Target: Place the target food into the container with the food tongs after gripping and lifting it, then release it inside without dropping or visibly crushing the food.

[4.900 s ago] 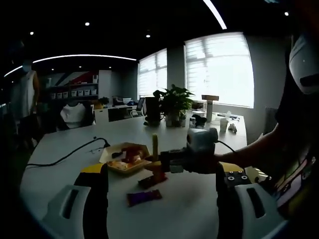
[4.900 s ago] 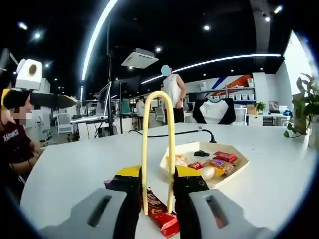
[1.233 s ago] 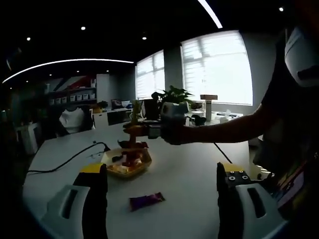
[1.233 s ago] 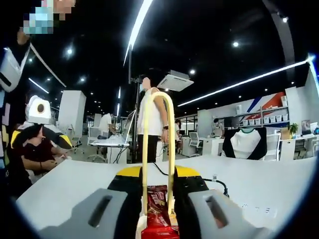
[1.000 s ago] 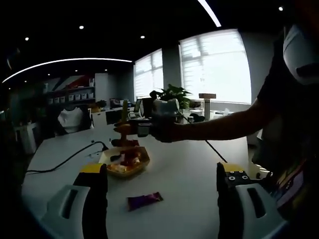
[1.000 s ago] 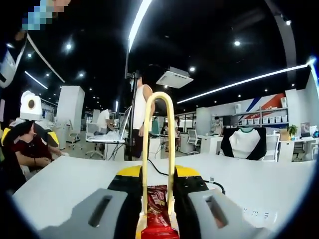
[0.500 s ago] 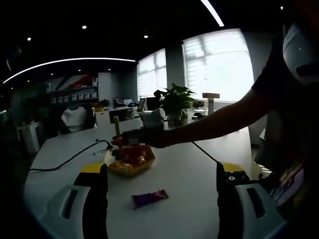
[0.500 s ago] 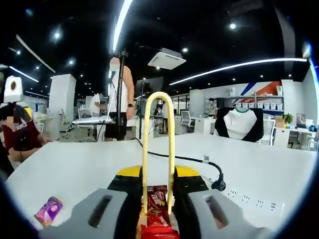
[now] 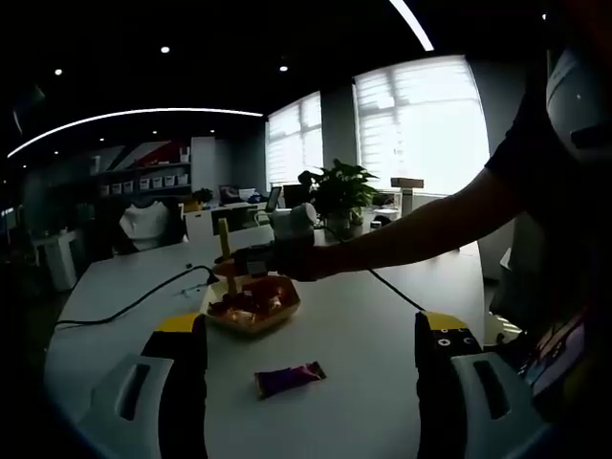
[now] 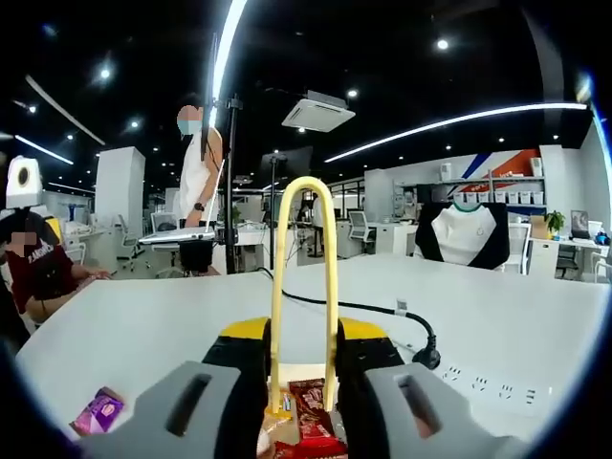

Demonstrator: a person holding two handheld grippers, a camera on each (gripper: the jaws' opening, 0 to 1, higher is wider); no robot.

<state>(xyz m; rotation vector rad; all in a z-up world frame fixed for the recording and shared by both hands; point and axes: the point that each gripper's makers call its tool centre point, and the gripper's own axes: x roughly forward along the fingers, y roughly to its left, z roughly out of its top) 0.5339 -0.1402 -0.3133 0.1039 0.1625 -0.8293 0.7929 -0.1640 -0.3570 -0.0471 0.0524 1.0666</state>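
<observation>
Cardboard tray (image 9: 251, 320) holds red snack packets (image 9: 251, 297).

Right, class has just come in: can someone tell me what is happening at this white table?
A person reaches the right hand-held gripper, shut on yellow food tongs, over a pale tray of snacks on the white table. A red snack packet sits between the tong tips, low over the tray; whether it is released cannot be told. The left hand-held gripper is open and holds nothing. A purple wrapped snack lies on the table beside the tray.
</observation>
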